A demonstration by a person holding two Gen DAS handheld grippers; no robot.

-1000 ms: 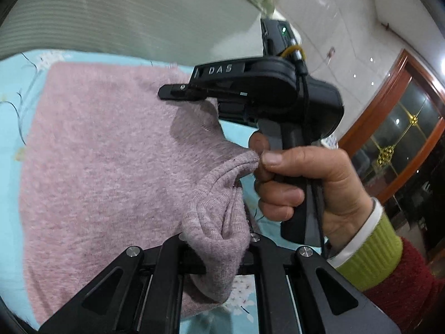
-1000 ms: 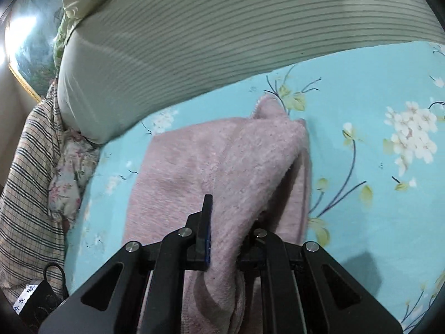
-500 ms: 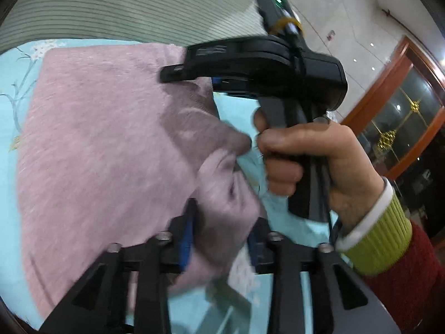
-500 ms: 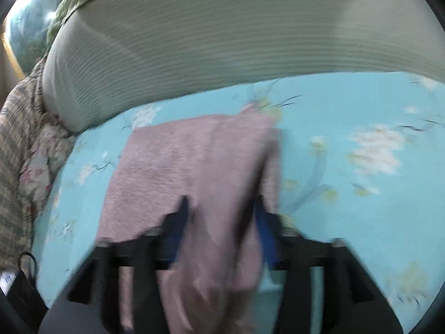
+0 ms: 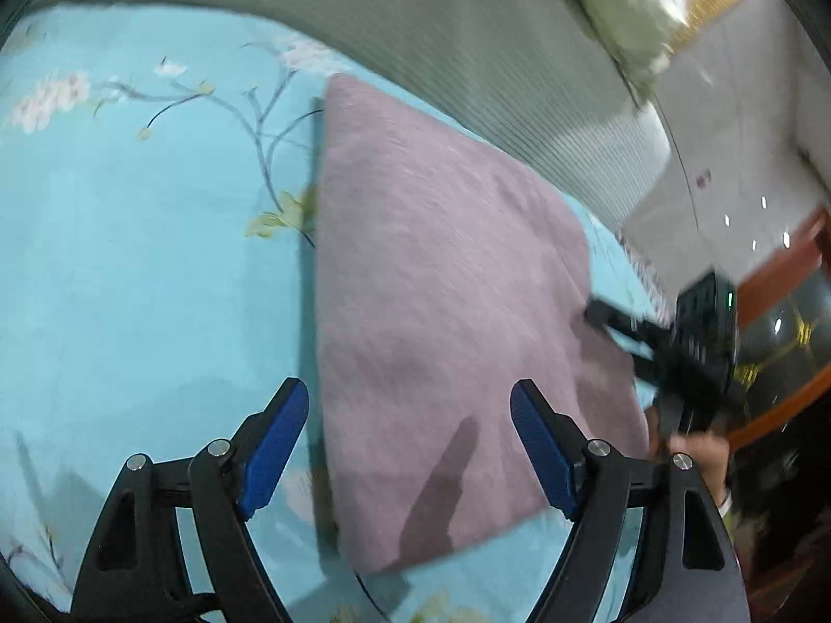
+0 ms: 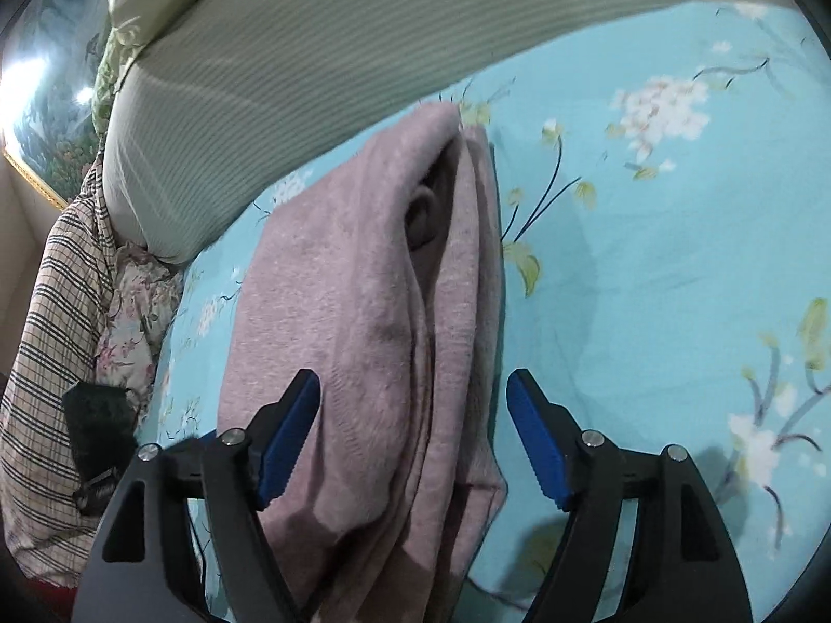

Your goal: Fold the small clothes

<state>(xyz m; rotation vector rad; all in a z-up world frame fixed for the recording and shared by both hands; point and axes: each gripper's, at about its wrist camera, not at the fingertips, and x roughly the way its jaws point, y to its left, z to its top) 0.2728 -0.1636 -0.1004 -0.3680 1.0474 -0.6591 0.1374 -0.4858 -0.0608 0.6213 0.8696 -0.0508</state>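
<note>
- Left wrist view: your left gripper (image 5: 410, 446) has its jaws spread wide, and nothing is held between the blue pads (image 5: 272, 449).
- The pink garment (image 5: 446, 322) lies flat on the light blue floral bedsheet (image 5: 145, 259), folded into a rough rectangle. Its near edge lies below the gap between your open fingers.
- A dark finger shadow falls on the near part of the garment.
- Your right gripper (image 5: 597, 311) appears at the right side of this view, blurred, with its tip at the garment's right edge. You cannot tell its jaw state from this view.
- A grey-green striped quilt (image 5: 467, 52) lies along the far edge of the sheet.
- Right wrist view: your right gripper (image 6: 413, 436) also has its jaws wide open, and the pads grip nothing.
- The pink garment (image 6: 363, 311) lies in stacked layers directly below and ahead of the open fingers, with a dark fold opening visible near its far end.
- The floral bedsheet (image 6: 649, 259) extends to the right of the garment.
- The striped quilt (image 6: 337, 52) lies beyond it, and a plaid cloth (image 6: 47, 337) is bunched at the left.
</note>
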